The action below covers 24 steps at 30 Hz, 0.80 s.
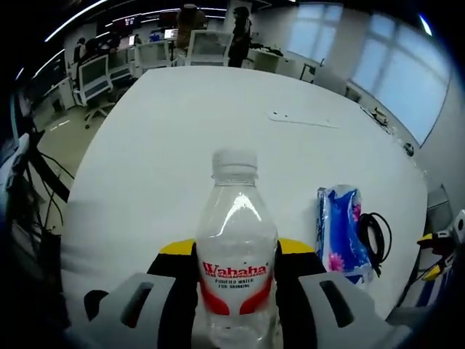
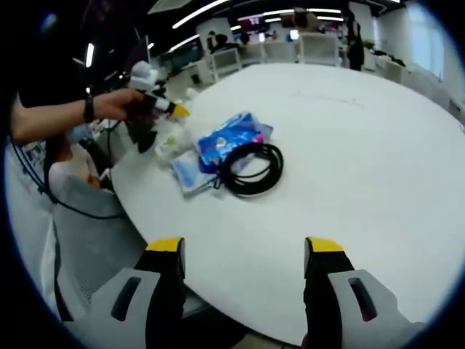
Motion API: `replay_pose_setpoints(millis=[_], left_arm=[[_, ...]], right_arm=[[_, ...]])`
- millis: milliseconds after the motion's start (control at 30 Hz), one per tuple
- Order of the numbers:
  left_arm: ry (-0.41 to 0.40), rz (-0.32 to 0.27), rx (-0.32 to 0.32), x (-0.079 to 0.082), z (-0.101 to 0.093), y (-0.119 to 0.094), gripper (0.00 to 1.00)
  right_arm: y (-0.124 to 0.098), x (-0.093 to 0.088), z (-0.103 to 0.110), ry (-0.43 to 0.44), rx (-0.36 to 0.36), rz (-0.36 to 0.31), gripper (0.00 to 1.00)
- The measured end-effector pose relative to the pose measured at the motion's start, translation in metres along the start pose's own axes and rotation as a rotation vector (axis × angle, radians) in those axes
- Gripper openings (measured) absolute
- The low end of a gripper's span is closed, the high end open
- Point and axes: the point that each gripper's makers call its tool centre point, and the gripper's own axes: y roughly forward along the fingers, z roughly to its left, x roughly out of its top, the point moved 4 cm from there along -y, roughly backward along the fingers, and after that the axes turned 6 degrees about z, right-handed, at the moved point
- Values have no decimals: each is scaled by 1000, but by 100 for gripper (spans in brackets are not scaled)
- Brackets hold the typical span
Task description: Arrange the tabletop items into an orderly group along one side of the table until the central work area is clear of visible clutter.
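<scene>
Clear plastic water bottle [image 1: 236, 254] sits clamped in the left gripper [image 1: 236, 291]; set it upright just beside the blue tissue pack [image 1: 341, 233], clear of the black cable coil [image 2: 251, 169]. Right gripper [image 2: 243, 280] hangs wide, empty, over the white table [image 2: 349, 145] edge.

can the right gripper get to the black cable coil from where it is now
Probably yes. The right gripper is open with nothing between its jaws, and only bare white table lies between it and the black cable coil. The coil rests partly on the blue packet, so that may shift.

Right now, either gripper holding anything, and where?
Left gripper clamps the water bottle at its labelled lower body. Right gripper is open, holding nothing.
</scene>
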Motion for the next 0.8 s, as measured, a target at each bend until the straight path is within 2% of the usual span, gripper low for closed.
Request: replay_pose_setpoints(millis=[800], left_arm=[[32,-60,18,-12,0,-26,40]], right_arm=[[-1,-5,9,-7,8,-8,64]])
